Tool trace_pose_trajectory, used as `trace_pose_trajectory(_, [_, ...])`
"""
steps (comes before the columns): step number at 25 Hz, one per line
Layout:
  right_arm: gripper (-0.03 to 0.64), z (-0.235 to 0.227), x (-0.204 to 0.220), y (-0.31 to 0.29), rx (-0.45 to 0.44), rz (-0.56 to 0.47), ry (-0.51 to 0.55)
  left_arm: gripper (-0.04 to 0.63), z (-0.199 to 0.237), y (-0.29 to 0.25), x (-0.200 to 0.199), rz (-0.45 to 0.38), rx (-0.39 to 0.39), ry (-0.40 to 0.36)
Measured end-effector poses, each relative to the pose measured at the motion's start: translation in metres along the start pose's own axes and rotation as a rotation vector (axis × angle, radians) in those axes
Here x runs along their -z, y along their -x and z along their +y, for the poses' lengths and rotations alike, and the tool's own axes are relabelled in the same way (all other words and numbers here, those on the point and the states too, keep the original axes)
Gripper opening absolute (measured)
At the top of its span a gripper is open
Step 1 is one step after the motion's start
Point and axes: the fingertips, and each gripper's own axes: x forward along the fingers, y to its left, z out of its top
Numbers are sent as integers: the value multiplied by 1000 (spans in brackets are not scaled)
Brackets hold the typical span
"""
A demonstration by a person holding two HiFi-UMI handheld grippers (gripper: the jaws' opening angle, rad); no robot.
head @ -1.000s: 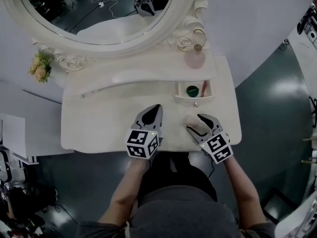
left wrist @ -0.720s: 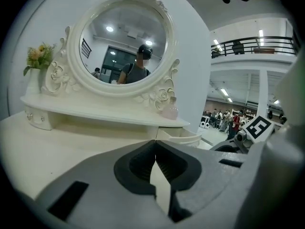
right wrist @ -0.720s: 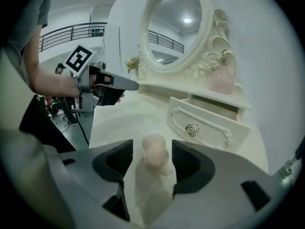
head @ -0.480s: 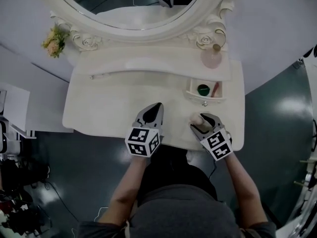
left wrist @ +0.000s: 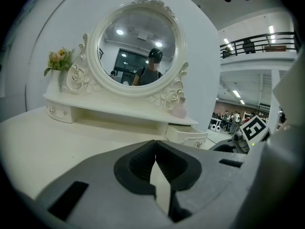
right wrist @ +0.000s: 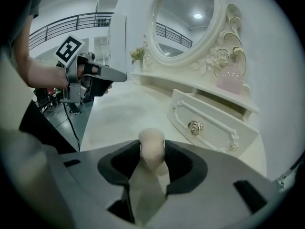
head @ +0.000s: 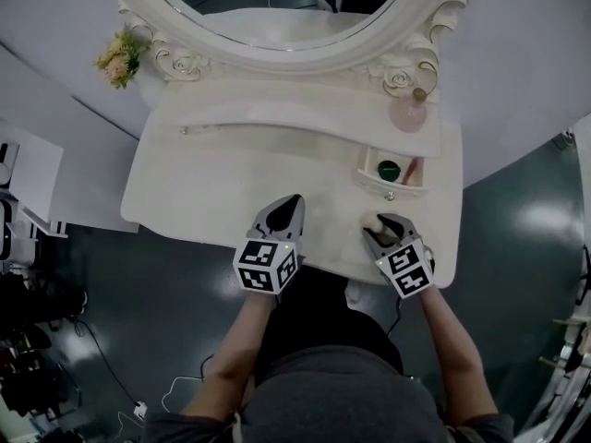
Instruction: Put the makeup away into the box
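On a white dressing table (head: 203, 183), set against a pale wall (head: 517, 53) above a dark glossy floor (head: 517, 229), stand one oval mirror (head: 277, 7), one bunch of flowers (head: 120, 58) and one pink bottle (head: 409, 113). One small drawer (head: 392, 190) stands open at the right with two things inside, a green round one (head: 389, 169) and a red stick (head: 413, 169). One beige sponge (right wrist: 151, 144) sits near the table's front edge, in front of the drawer. The right gripper (head: 381, 227) is closing its jaws on it, the pads touching its sides. The left gripper (head: 290, 203), jaws together and empty, is at the front edge nearby.
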Motion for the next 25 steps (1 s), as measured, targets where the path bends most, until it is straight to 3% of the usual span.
trace_pose_trajectory(8, [160, -2, -8, 8, 11, -41, -41, 6, -2, 0, -7, -12, 0, -16])
trace_pose_trajectory(25, [158, -35, -63, 56, 99, -216, -187, 6, -22, -24, -24, -18, 92, -69])
